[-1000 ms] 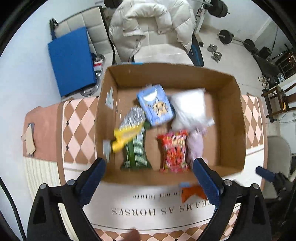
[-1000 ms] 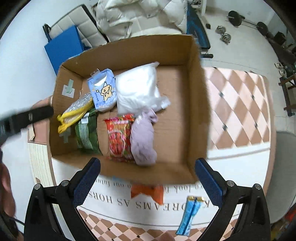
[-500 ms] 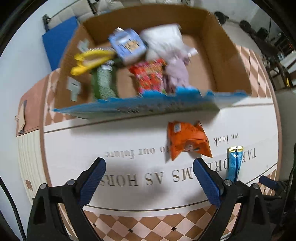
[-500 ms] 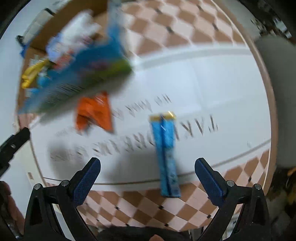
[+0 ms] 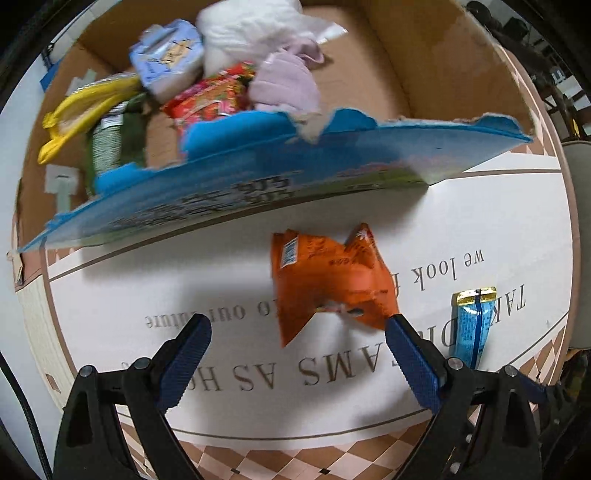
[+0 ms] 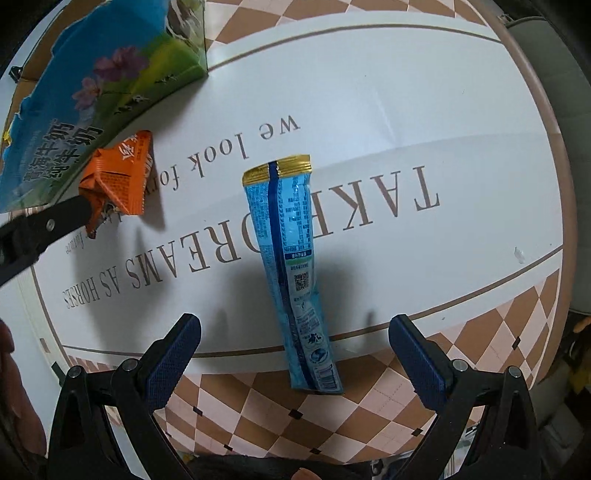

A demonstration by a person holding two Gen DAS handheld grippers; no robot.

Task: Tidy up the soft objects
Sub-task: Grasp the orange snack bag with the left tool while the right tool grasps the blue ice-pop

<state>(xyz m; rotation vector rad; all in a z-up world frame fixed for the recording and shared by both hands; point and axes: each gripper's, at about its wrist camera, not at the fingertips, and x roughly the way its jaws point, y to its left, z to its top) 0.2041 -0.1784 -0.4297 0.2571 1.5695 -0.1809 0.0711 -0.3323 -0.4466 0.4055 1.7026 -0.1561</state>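
Looks like most of the job is done already — the cardboard box holds a pile of soft stuff: a white bag, a lilac cloth, a red snack pack, a pale blue tissue pack, plus green and yellow packets on the left side. Two things are left out on the counter: an orange snack bag just in front of the box, and a long blue packet a bit further right. The left tongs are wide open and empty, lined up on the orange bag. The right tongs are wide open too, holding nothing, straddling the near end of the blue packet. So I'd guess two grabs and two drops remain.
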